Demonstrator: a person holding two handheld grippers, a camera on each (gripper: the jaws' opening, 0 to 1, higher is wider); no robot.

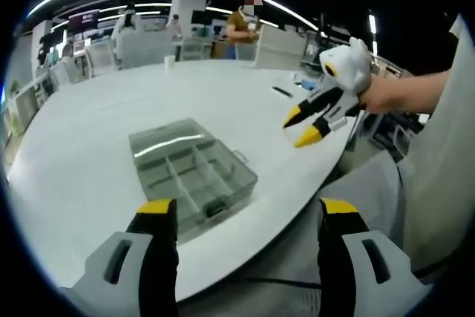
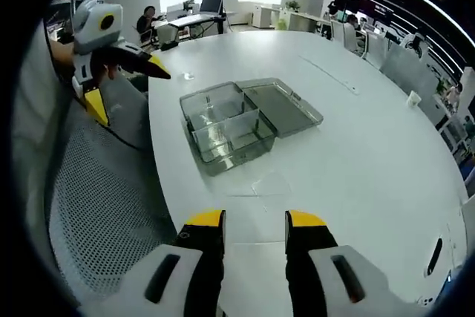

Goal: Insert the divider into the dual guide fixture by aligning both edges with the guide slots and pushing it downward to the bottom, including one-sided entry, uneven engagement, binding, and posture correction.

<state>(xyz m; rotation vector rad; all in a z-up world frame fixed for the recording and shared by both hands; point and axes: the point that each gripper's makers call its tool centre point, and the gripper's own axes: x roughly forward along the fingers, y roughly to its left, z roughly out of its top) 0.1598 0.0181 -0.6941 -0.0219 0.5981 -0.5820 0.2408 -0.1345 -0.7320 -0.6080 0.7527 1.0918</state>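
Note:
A clear plastic compartment box (image 1: 194, 177) lies on the round white table (image 1: 89, 183), its lid (image 1: 166, 137) folded open and flat behind it. Thin dividers (image 1: 199, 176) stand inside it. My left gripper (image 1: 247, 210) hangs open and empty near the table's front edge, just short of the box. A hand holds my right gripper (image 1: 300, 127) above the table's right side, jaws a little apart and empty. In the right gripper view, the box (image 2: 226, 130) and lid (image 2: 286, 105) sit ahead of my right gripper (image 2: 254, 220). A faint clear sheet (image 2: 260, 182) seems to lie between them. My left gripper (image 2: 126, 88) is at upper left.
A mesh chair back (image 2: 96, 206) stands close to the table edge on the left. A pen (image 1: 282, 92) and a white cup (image 1: 169, 61) lie far across the table. A person (image 1: 241, 24) stands beyond it, among desks and chairs.

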